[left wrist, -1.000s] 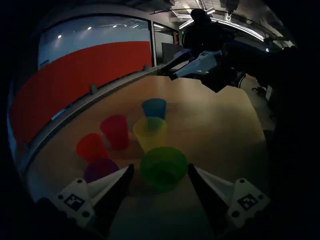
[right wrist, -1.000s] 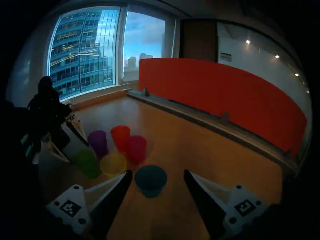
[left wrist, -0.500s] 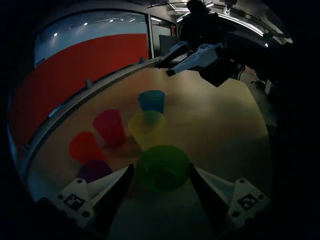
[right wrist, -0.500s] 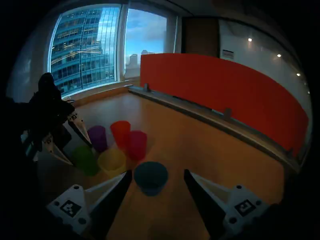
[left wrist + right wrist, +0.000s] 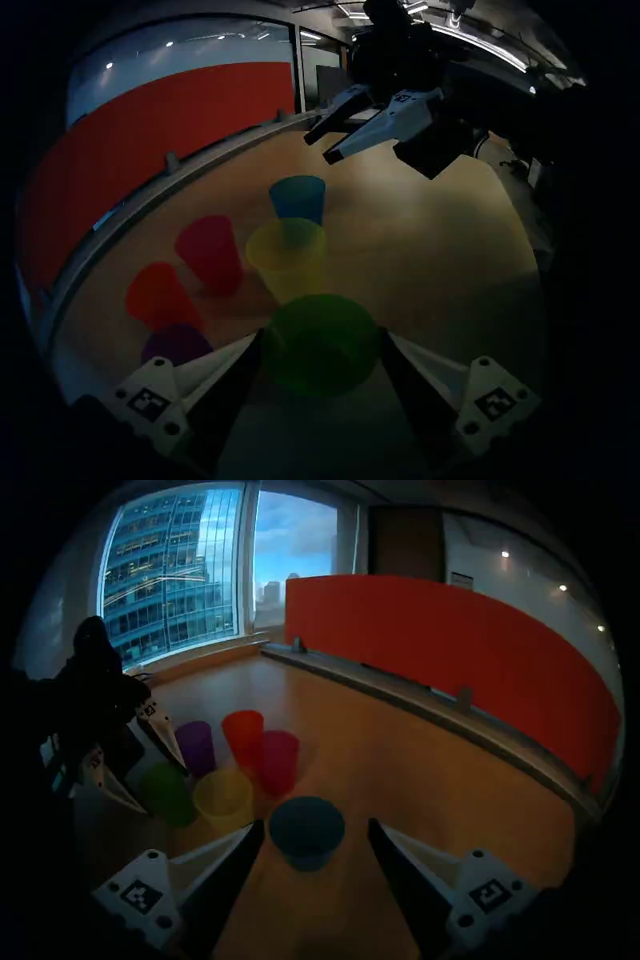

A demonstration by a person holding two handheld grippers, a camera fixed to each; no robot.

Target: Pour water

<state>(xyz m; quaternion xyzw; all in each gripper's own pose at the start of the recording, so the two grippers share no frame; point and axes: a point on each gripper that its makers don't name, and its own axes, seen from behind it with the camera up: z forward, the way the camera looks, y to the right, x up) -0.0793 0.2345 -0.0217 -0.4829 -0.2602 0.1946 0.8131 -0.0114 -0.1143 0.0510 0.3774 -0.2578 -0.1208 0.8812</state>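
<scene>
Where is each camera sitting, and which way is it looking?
Left gripper view: rides on the left tool, looking across the wooden table toward the red partition; its own two fingers flank the green plastic cup, with the right tool opposite.
Right gripper view: rides on the right tool, facing the big window; its own fingers flank the blue plastic cup, with the left tool opposite.
Shared: both tools and the same cluster of coloured cups, seen from opposite ends.
</scene>
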